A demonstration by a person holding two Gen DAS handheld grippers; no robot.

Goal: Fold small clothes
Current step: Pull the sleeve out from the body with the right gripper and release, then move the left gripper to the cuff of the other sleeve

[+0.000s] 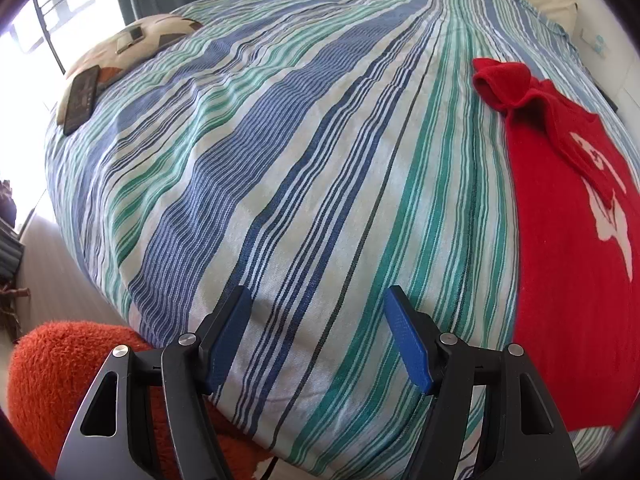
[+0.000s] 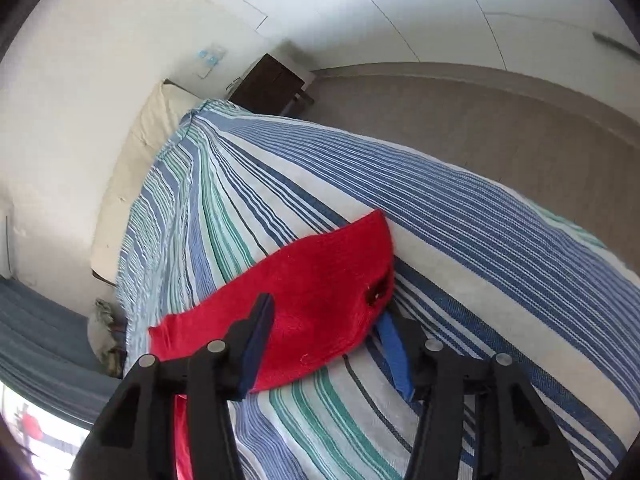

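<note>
A small red knit sweater [image 1: 568, 248] with a white motif lies on the striped bedspread [image 1: 280, 160], at the right of the left wrist view, one sleeve bunched toward the far end. My left gripper [image 1: 318, 300] is open and empty over bare bedspread, left of the sweater. In the right wrist view a red part of the sweater [image 2: 320, 300], probably a sleeve, lies flat on the bedspread [image 2: 480, 240]. My right gripper [image 2: 326, 322] is open with its fingers on either side of the near end of this red part, not closed on it.
A patterned cushion [image 1: 132, 40] with a phone [image 1: 82, 100] and small items sits at the far left of the bed. An orange fuzzy rug [image 1: 60, 380] lies by the near bed corner. A dark nightstand [image 2: 272, 84] and cream pillow [image 2: 156, 120] are at the bed's far end.
</note>
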